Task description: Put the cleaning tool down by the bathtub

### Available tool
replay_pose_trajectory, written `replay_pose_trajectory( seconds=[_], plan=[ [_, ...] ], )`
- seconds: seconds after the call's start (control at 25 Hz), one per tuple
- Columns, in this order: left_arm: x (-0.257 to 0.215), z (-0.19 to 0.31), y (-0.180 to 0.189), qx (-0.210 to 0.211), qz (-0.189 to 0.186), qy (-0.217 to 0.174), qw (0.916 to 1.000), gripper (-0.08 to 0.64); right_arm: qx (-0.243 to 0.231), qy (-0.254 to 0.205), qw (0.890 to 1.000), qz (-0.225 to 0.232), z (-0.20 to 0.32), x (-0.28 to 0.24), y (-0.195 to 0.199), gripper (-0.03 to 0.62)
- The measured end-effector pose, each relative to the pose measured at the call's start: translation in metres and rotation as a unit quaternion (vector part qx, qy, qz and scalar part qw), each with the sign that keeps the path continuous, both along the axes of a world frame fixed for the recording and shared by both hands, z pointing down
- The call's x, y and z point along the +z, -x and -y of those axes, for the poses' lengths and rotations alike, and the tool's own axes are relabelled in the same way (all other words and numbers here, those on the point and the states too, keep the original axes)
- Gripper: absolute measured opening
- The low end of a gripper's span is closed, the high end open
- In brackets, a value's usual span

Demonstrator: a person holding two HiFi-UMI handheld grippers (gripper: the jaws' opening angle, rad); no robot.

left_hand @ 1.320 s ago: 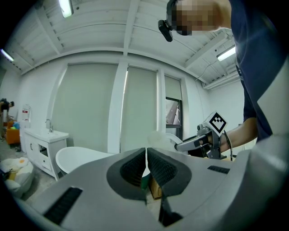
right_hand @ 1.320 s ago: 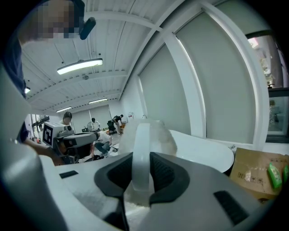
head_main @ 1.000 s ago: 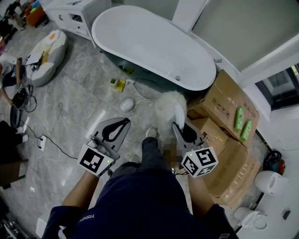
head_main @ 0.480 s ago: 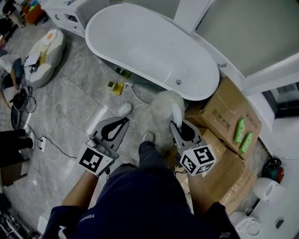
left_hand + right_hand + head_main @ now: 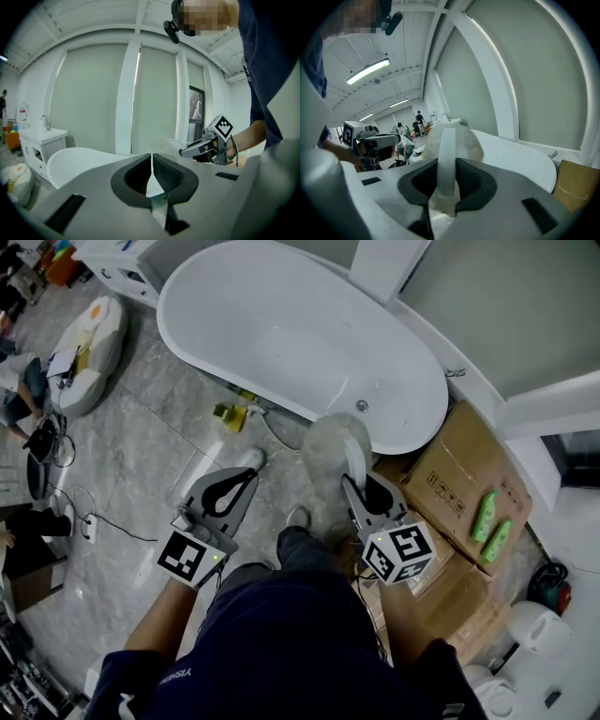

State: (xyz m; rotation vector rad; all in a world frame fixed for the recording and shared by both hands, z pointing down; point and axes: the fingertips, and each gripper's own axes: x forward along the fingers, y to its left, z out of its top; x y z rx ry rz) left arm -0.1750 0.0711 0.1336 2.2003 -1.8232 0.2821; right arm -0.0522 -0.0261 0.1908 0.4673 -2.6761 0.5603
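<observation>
The white bathtub (image 5: 300,334) fills the top of the head view. My right gripper (image 5: 354,482) is shut on the white handle (image 5: 446,154) of a fluffy white cleaning tool (image 5: 330,439). The tool's head hangs in the air over the floor just short of the tub's near rim, by the drain end. In the right gripper view the fluffy head (image 5: 466,138) sticks out past the jaws, with the tub (image 5: 520,159) beyond. My left gripper (image 5: 249,482) is held level to the left, shut with nothing in it; its pads meet at the tips (image 5: 151,159).
Cardboard boxes (image 5: 464,470) with two green bottles (image 5: 489,514) stand to the right of the tub. A yellow item (image 5: 230,414) and a white object (image 5: 251,458) lie on the marble floor by the tub. A cushion (image 5: 89,343), cables (image 5: 98,521) and people lie far left.
The tub has come nearer and lower in the head view as the person steps toward it. Both grippers keep their states; the tool's head now reaches close to the tub's rim.
</observation>
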Motion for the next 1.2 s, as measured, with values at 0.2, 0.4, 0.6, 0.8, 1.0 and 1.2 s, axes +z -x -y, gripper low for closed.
replay_pose_trajectory(
  seconds=[0.2, 0.4, 0.6, 0.8, 1.0, 1.2],
  plan=[
    [0.005, 0.03, 0.005, 0.008, 0.004, 0.007, 0.9999, 0.038, 0.004, -0.002, 1.0, -0.004, 0.028, 0.007, 0.007, 0.098],
    [0.019, 0.054, 0.006, 0.021, 0.007, 0.017, 0.9996, 0.038, 0.013, -0.003, 1.0, -0.01, 0.049, 0.019, 0.006, 0.098],
    [0.044, 0.07, 0.006, 0.048, 0.005, 0.034, 0.9982, 0.038, 0.03, 0.004, 0.999, -0.022, 0.057, 0.041, 0.006, 0.098],
    [0.075, 0.086, 0.006, 0.078, 0.002, 0.048, 0.9958, 0.038, 0.058, 0.013, 0.998, -0.033, 0.062, 0.071, 0.005, 0.098],
    [0.112, 0.099, 0.013, 0.121, -0.006, 0.064, 0.9906, 0.038, 0.1, 0.023, 0.994, -0.048, 0.056, 0.105, 0.007, 0.098],
    [0.161, 0.11, 0.015, 0.172, -0.003, 0.08, 0.9818, 0.038, 0.149, 0.036, 0.986, -0.065, 0.045, 0.149, 0.001, 0.098]
  ],
)
